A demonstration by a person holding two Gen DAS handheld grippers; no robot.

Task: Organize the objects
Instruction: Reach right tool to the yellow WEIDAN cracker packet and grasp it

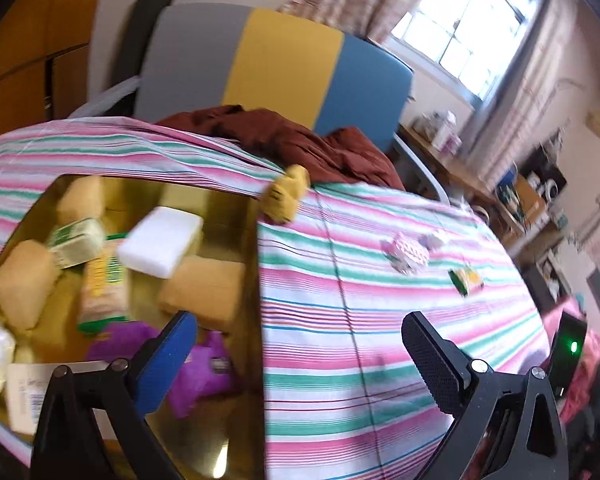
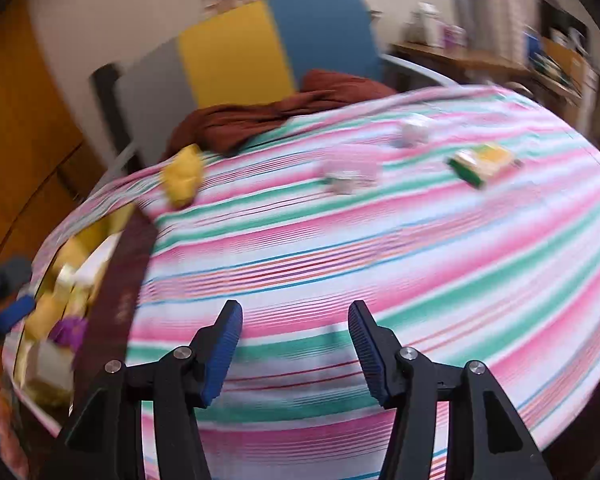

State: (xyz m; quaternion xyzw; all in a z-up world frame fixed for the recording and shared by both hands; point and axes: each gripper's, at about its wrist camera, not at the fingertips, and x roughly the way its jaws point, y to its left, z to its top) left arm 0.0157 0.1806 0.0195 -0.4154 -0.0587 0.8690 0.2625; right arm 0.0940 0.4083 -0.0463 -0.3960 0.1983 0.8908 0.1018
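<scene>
Well under way, by the look of it — gold box [image 1: 256, 280] at nine o'clock on the striped cloth [image 1: 380, 340] already filled with sponges, a white block and packets. Left loose: yellow item [image 1: 286, 194] at twelve, pink packets [image 1: 406, 254] and green-yellow packet [image 1: 466, 280] toward two. Left gripper [image 1: 300, 354] and right gripper [image 2: 296, 344] both spread apart, gripping nothing.
</scene>
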